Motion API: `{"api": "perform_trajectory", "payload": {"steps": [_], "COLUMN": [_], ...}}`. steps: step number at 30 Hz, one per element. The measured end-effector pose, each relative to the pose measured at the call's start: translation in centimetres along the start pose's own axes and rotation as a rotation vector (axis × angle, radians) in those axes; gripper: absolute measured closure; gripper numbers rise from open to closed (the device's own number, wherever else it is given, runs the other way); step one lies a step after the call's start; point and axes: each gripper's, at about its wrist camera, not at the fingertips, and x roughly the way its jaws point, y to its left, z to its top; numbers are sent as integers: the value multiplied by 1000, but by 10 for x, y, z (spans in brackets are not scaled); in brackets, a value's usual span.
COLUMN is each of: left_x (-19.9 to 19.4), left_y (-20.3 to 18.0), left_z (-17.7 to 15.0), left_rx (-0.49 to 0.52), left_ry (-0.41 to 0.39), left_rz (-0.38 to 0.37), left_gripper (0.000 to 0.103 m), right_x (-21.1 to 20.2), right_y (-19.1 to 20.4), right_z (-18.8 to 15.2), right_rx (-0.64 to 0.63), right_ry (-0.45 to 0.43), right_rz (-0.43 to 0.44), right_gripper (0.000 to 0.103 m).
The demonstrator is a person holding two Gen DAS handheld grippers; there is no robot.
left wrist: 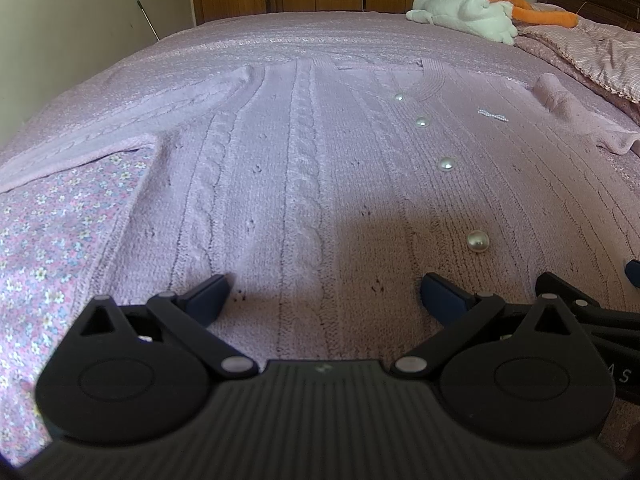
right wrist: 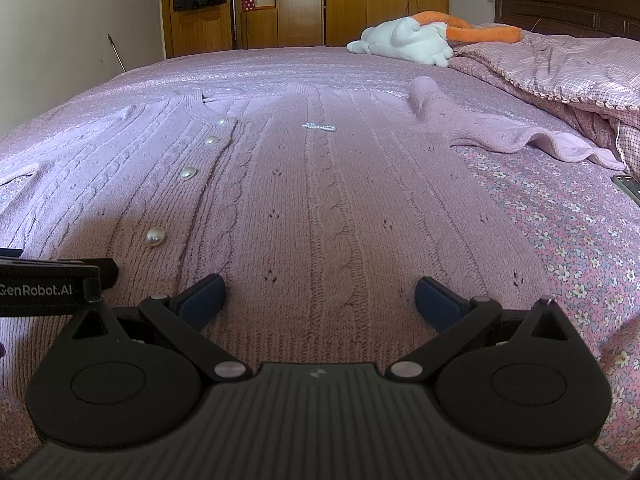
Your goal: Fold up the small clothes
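Both tongs, left [left wrist: 324, 290] and right [right wrist: 320, 290], gape wide and empty over the hem of the pink cardigan [left wrist: 304, 168], spread flat and buttoned on the bed [right wrist: 560, 240]. I'd pinch both hem corners evenly before lifting.

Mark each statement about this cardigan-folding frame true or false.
1. Both grippers are open. True: left gripper and right gripper stand spread.
2. The pink knit cardigan lies spread flat on the bed. True.
3. The cardigan has dark square buttons. False: pearl buttons.
4. A white plush toy lies far up the bed. True.
5. The right gripper pinches a sleeve. False: its fingers hold nothing.
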Motion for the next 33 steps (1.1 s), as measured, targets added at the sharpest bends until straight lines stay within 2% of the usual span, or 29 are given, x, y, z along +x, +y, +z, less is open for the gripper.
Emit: {"api": "perform_trajectory", "payload": {"steps": [33], "left_x": [-1], "left_y": [1], "left_z": [0], "left_rx": [-2], "left_ry": [1], "left_rz": [2], "left_gripper": [0], "right_x": [0], "right_y": [0], "right_z": [0], "right_rx": [3], "right_ry": [-2], "right_rz": [-2], "right_gripper": [0]}}
